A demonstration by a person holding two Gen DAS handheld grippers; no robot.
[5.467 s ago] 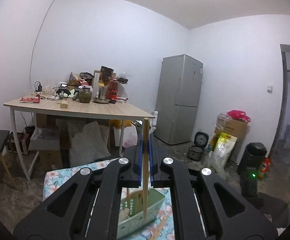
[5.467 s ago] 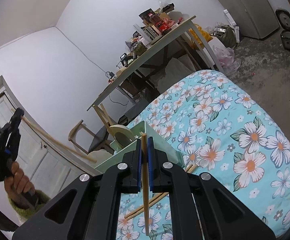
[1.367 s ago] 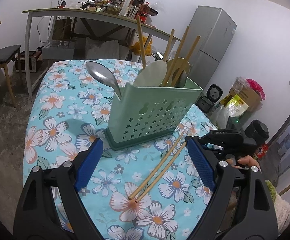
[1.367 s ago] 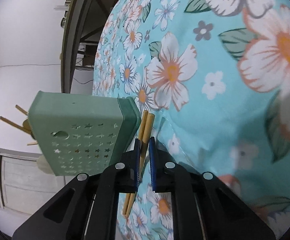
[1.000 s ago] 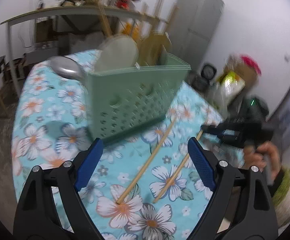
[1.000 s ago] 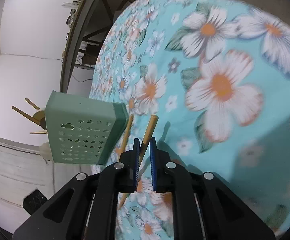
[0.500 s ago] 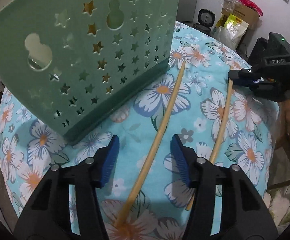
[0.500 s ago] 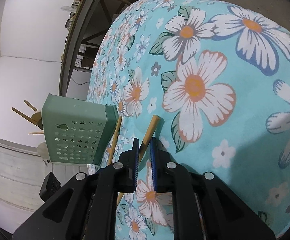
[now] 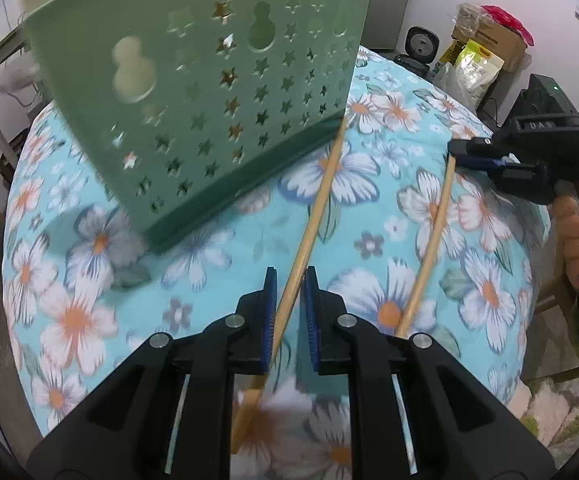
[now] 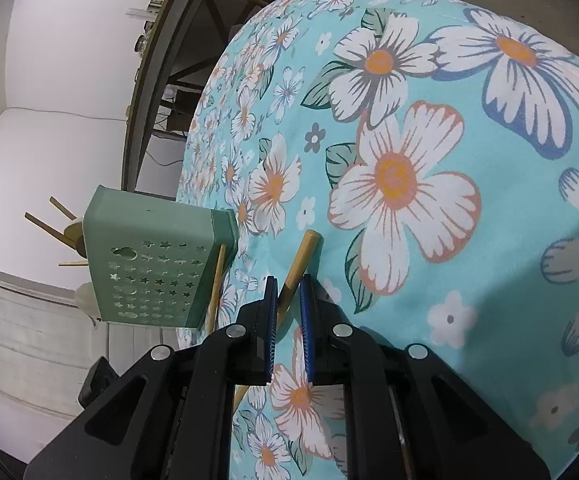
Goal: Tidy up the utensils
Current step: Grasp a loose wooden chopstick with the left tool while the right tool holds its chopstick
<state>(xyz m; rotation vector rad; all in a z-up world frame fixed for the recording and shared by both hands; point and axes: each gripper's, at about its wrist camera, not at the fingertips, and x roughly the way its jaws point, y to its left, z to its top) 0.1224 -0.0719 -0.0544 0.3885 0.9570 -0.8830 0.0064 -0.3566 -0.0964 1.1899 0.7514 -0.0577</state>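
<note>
A green utensil holder (image 9: 205, 92) with star holes stands on the floral cloth (image 9: 217, 248); it also shows in the right wrist view (image 10: 149, 272), with chopsticks and spoons sticking out. Two wooden chopsticks lie on the cloth. My left gripper (image 9: 290, 276) has its blue pads close around the near chopstick (image 9: 313, 224), with a thin gap showing. My right gripper (image 10: 287, 280) holds the far end of the other chopstick (image 10: 299, 258), also seen in the left wrist view (image 9: 429, 248). The right gripper itself shows there (image 9: 485, 152).
A desk (image 10: 157, 52) with clutter stands beyond the cloth-covered table. Boxes, bags and a small cooker (image 9: 421, 46) sit on the floor by the wall. The cloth's edge (image 10: 569, 52) drops off to the floor at the right.
My left gripper has dropped low and narrowed its jaws around the near chopstick. My right gripper pulled the other chopstick away from the holder and its jaws have widened a little.
</note>
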